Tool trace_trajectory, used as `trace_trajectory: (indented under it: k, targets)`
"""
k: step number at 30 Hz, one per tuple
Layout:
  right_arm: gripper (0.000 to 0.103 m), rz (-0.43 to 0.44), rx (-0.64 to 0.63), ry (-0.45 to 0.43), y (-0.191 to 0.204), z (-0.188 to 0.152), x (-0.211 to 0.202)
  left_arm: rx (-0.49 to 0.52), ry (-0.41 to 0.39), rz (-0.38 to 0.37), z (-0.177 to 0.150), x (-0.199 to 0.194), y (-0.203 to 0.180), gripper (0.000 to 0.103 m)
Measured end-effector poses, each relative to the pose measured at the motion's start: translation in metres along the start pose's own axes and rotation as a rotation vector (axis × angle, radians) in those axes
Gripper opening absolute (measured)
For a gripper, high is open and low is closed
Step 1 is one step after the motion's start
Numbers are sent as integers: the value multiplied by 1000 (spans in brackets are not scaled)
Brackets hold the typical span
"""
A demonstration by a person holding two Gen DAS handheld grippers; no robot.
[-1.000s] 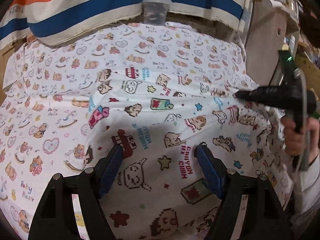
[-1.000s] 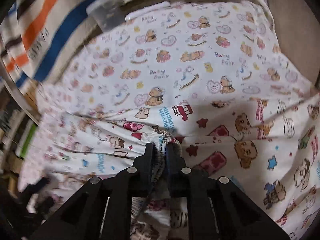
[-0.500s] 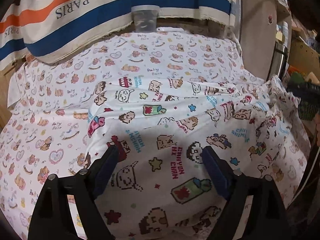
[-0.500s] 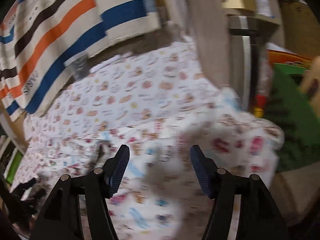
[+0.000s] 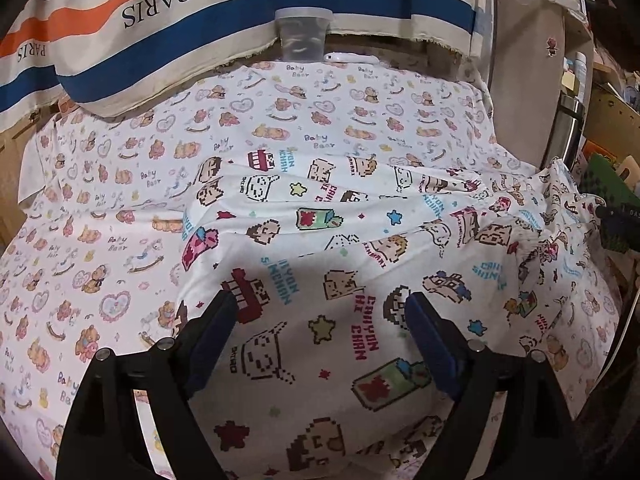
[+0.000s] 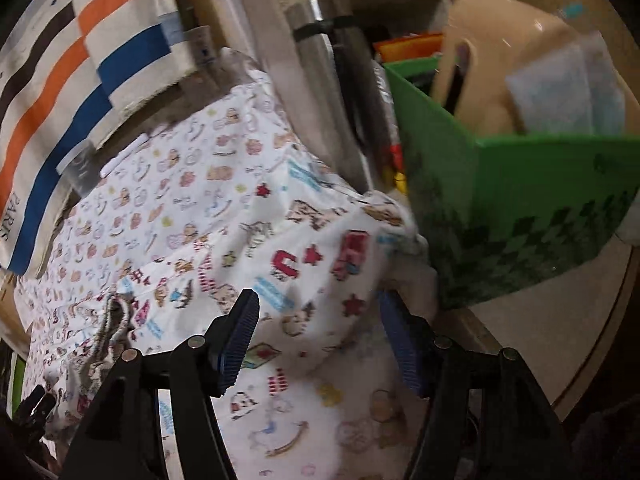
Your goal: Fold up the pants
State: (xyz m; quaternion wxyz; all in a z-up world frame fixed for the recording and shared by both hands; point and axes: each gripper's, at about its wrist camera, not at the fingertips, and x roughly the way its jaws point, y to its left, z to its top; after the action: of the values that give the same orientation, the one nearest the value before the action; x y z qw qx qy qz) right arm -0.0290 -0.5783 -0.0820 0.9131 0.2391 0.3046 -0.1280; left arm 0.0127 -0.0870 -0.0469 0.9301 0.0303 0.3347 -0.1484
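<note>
The white pants (image 5: 344, 264) with pixel cartoon prints lie spread across the bear-print sheet (image 5: 100, 216), bunched at the right edge. My left gripper (image 5: 320, 320) is open just above the near part of the pants, holding nothing. In the right wrist view the pants (image 6: 280, 256) lie crumpled at the sheet's right end, with the gathered waistband (image 6: 116, 320) at the left. My right gripper (image 6: 316, 320) is open above them and empty; its tip (image 5: 618, 220) shows at the right edge of the left wrist view.
A striped "PARIS" cloth (image 5: 200, 12) hangs at the back with a clear plastic cup (image 5: 302, 36) below it. A green box (image 6: 512, 200) holding a beige plastic item (image 6: 500, 60) stands right of the pants. Shelves (image 5: 576, 80) stand at the right.
My right gripper let go of the waistband, opened, and swung right toward the green box. My left gripper stayed open and drew back slightly.
</note>
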Motion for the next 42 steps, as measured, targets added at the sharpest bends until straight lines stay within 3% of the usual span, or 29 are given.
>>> trace_trajectory:
  k: [6,14,16,21,23,24,25,26,32,42]
  targets:
    - [65,-9,58,68,-9,-1,23,-1,3,0,0,1,0,85]
    - [64,-8,121,24,-20,12,41,0,3,-2,0,1,1,86]
    - [58,-5,125,19,-19,19,47,-1,4,-2,0,1,1,86]
    - [56,5,162,-3,-16,27,51,-2,3,-5,1,0,1,86]
    - [48,-37,145,9,-12,28,53,-2,2,-8,0,1,1,86]
    - [33,-47,139,9,-10,27,54,-3,2,-9,0,1,1,86]
    - [8,-17,119,4,-7,27,53,-4,1,-12,-1,1,1,86]
    - [8,-9,107,5,-4,26,53,-5,0,-13,-1,1,2,86]
    - [6,52,19,-77,32,33,29,-25,1,-33,-1,-1,5,86]
    - [6,219,-240,-178,153,27,-41,-117,-15,-64,2,-5,20,86]
